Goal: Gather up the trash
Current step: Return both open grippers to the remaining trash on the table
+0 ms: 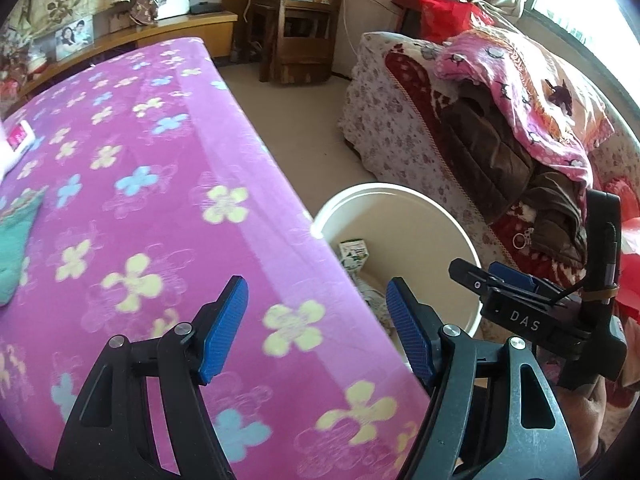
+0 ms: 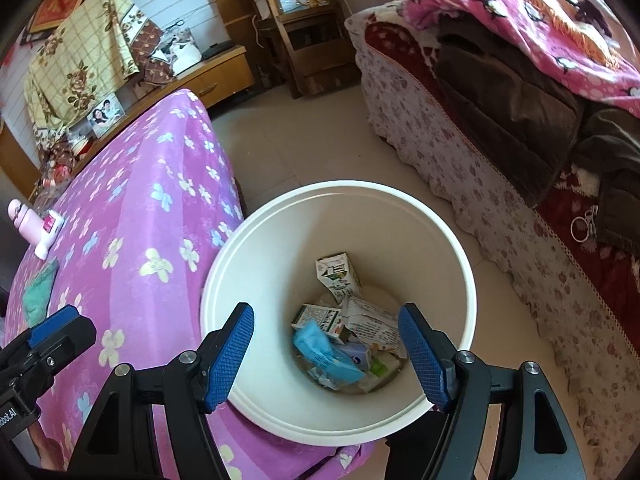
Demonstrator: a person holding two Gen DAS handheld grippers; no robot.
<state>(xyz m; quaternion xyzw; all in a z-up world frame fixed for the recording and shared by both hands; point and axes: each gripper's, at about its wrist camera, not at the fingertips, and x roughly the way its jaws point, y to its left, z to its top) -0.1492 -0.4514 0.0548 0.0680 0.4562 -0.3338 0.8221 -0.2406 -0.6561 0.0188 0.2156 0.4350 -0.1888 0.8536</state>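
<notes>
Two wrist views at one moment of the trash-collecting task. The left gripper (image 1: pixel 316 330) hangs over the near edge of the table (image 1: pixel 168 128), which is draped in a purple fleece cloth printed with yellow and blue flowers; its blue-padded fingers (image 1: pixel 226 330) stand wide with nothing between them. The right gripper (image 2: pixel 326 354) is poised above the round white plastic bin (image 2: pixel 276 240) that stands on the pale floor just right of the table; its fingers (image 2: pixel 230 354) are likewise spread wide and empty.

The collected trash lies at the bottom of the bin: a white-and-green drink carton (image 2: pixel 336 276) leaning against the far wall, a crumpled printed paper sheet (image 2: pixel 372 326), a small green-and-white box (image 2: pixel 320 318) and a blue plastic wrapper (image 2: pixel 324 350), heaped together. From the left wrist only the carton (image 1: pixel 354 254) and part of the paper show past the table edge.

By judgement, the step in hand is the release over the bin, with both grippers free for another pick. On the far left of the table there remain a pink and white bottle lying on its side (image 2: pixel 32 226), a small pink-labelled white packet (image 2: pixel 54 222) touching it, and a teal cloth (image 2: pixel 40 294) nearer the camera; whether any of these counts as trash cannot be told. If so, the next move calls for swinging a gripper left across the table, lowering it with fingers astride the chosen item, and closing.
</notes>
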